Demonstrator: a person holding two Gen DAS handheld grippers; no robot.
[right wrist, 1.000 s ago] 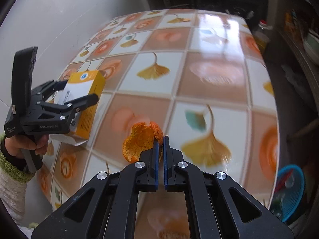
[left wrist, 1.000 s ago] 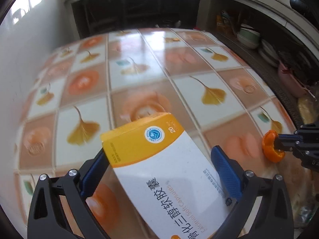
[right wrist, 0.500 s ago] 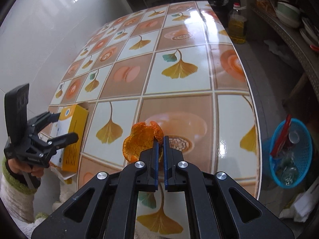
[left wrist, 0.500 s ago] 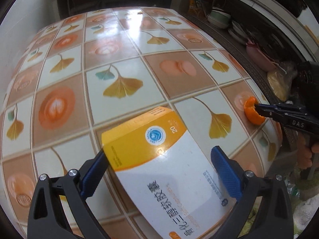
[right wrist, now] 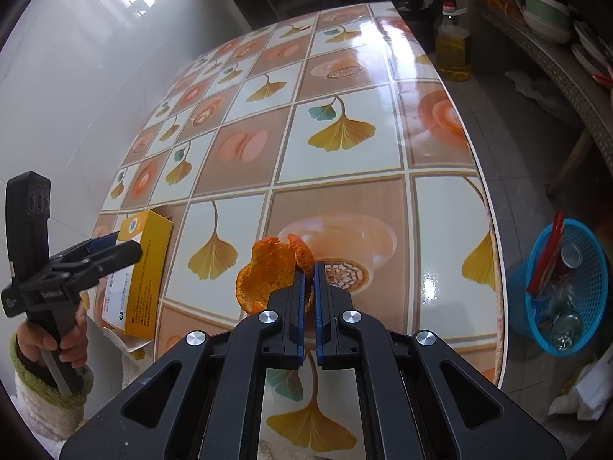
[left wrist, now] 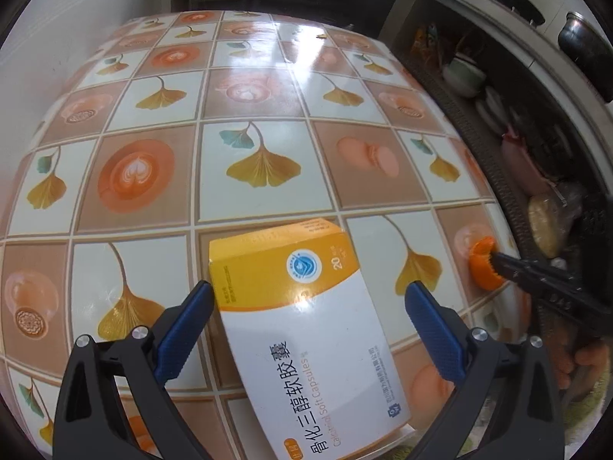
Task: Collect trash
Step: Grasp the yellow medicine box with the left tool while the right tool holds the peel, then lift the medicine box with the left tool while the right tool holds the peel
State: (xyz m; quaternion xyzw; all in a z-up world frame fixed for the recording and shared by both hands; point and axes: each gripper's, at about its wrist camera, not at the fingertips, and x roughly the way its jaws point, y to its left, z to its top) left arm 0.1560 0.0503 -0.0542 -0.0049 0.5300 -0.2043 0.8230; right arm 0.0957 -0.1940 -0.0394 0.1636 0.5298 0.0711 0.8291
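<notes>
My left gripper (left wrist: pixel 310 295) is shut on a white and yellow medicine box (left wrist: pixel 306 326), which hangs tilted above the near part of the patterned table (left wrist: pixel 268 199). The right wrist view shows this box (right wrist: pixel 147 264) at the table's left edge, with the left gripper (right wrist: pixel 115 249) in a hand with a green cuff. My right gripper (right wrist: pixel 309 268) is shut on a curled orange peel (right wrist: pixel 268 276), held above the table (right wrist: pixel 345 199) near its right edge. In the left wrist view the peel (left wrist: pixel 484 268) sits at the right gripper (left wrist: pixel 498 258) tips.
A blue basket (right wrist: pixel 586 280) with cans and wrappers stands on the floor right of the table. An oil bottle (right wrist: pixel 454 46) stands on the floor further back. A shelf with bowls (right wrist: pixel 544 11) runs along the right. A white wall borders the table's left side.
Both grippers carried their loads across the table toward its near end. The blue basket came into the right wrist view. Grips are unchanged, and there is little movement in the last half second.
</notes>
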